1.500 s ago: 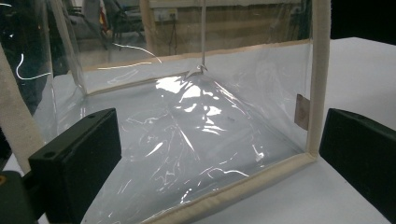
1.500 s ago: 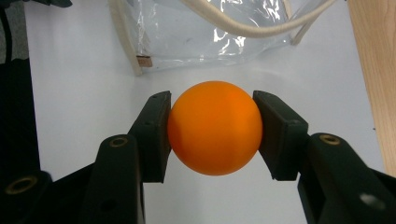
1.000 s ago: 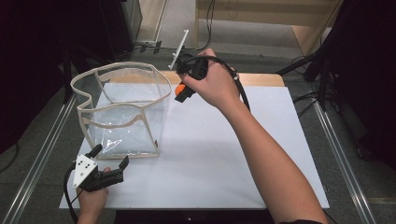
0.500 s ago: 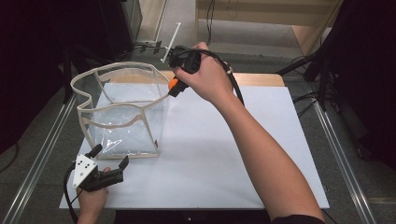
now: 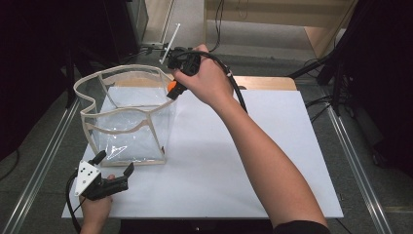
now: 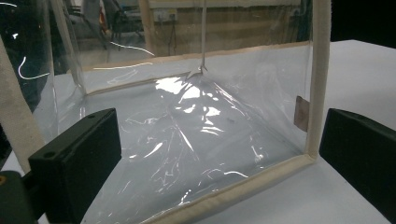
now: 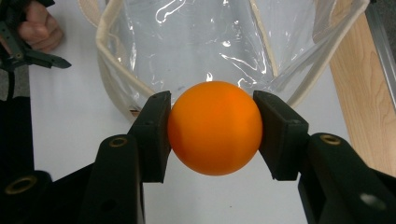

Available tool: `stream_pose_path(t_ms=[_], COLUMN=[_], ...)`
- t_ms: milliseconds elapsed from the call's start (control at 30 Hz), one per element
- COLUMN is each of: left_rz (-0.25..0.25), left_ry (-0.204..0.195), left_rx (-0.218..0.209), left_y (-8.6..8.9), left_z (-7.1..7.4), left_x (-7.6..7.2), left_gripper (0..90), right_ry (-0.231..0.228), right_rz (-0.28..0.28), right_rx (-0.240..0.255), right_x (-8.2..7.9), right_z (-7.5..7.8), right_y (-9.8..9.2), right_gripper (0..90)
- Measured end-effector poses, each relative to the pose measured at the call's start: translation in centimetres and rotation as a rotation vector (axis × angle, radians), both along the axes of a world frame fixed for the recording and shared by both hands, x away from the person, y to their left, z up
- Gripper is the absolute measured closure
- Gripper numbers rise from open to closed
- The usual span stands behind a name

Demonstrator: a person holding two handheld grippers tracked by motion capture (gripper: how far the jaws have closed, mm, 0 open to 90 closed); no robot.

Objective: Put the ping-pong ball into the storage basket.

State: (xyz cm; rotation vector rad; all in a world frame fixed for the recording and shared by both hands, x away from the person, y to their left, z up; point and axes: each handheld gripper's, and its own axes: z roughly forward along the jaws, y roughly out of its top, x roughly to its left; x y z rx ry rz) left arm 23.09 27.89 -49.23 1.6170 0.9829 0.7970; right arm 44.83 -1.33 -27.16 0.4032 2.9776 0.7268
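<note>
One ball [image 7: 215, 127] is sitting clamped in the right gripper [image 5: 171, 90], which is drifting toward the bag [image 5: 127, 117] rim, nearing a drop inside. The left gripper [image 5: 115, 171] is waiting with jaws apart beside the bag.

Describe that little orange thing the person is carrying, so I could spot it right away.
Start at the white table and find the clear bag with cream edging standing on its left side. Just above the bag's far right corner, the right gripper holds an orange ball clamped between two black jaws. It is the one round, brightly coloured thing there.
</note>
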Motion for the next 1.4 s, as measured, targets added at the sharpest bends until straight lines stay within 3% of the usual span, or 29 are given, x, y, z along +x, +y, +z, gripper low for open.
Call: stream_pose_path(t_ms=[467, 700, 900, 967, 1033, 1067, 1200, 1400], left_rz=[-0.002, -0.002, -0.002, -0.001, -0.001, -0.001, -0.001, -0.001], left_ry=[0.0, -0.001, -0.001, -0.002, -0.002, -0.001, -0.002, -0.001], left_rx=[-0.003, -0.004, -0.004, -0.006, -0.006, -0.006, -0.007, -0.006], left_y=[0.1, 0.0, 0.1, 0.0, 0.0, 0.0, 0.0, 0.0], left_z=[0.0, 0.0, 0.0, 0.0, 0.0, 0.0, 0.0, 0.0], left_x=[0.0, 0.0, 0.0, 0.0, 0.0, 0.0, 0.0, 0.0], left_gripper=[0.0, 0.0, 0.0, 0.0, 0.0, 0.0, 0.0, 0.0], right_ry=[-0.005, -0.05, -0.041, -0.063, -0.044, -0.013, -0.002, -0.044], right_rz=[-0.038, -0.069, -0.076, -0.1, -0.12, -0.111, -0.131, -0.169], right_rx=[0.014, 0.046, 0.054, 0.048, 0.035, 0.033, 0.044, 0.014], right_x=[0.0, -1.2, -2.0, -2.2, -2.3, -2.4, -2.7, -3.5], right_z=[0.2, -0.1, -0.6, -0.9, -1.3, -1.7, -2.2, -3.9], right_y=[-0.2, -1.8, -2.9, -3.3, -3.7, -4.0, -4.8, -6.1], right_gripper=[31.5, 16.8, 15.9, 12.7, 12.7, 12.8, 13.3, 13.3])
